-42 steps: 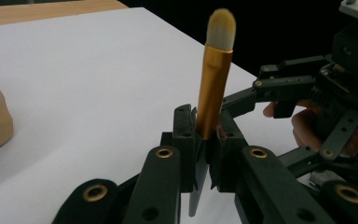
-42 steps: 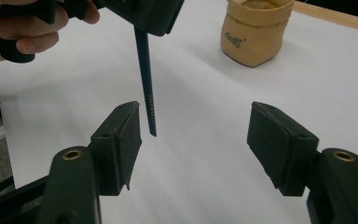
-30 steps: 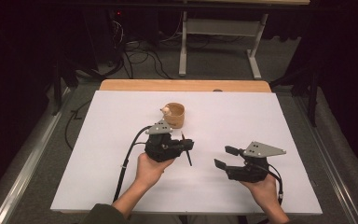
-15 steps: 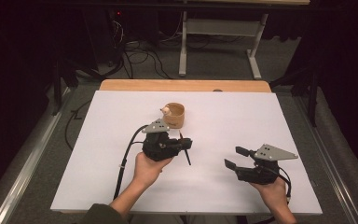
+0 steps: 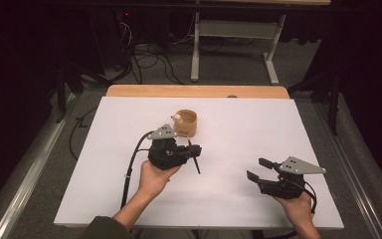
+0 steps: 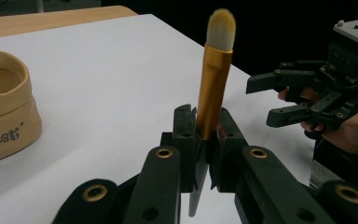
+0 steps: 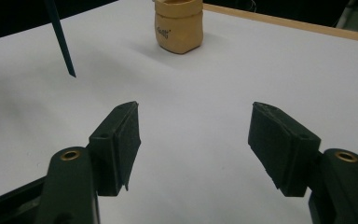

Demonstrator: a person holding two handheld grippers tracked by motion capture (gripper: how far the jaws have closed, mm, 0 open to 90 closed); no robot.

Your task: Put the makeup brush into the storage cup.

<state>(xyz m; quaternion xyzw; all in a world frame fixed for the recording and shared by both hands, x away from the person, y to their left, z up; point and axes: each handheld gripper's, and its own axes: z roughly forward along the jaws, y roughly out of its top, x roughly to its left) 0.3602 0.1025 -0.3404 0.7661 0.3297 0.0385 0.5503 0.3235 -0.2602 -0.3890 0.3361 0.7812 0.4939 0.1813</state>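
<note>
Gold-coloured along its ferrule, the makeup brush [image 6: 213, 88] is clamped between the jaws of the left tool [image 6: 203, 140], with its pale bristle tip pointing up and away and its dark handle passing down between the pads. In the high view the brush handle [image 5: 195, 162] is seen slanting down toward the white bench [image 5: 238, 199] from the left tool [image 5: 191, 151], which is held above the bench in a hand [image 5: 154, 179]. A tan pouch [image 5: 185, 123] with an open top stands just beyond the left tool, near it on the bench. The right tool [image 5: 256, 169] is held well apart from the brush, at the right side of the bench, and its jaws are spread wide with nothing between them.
</note>
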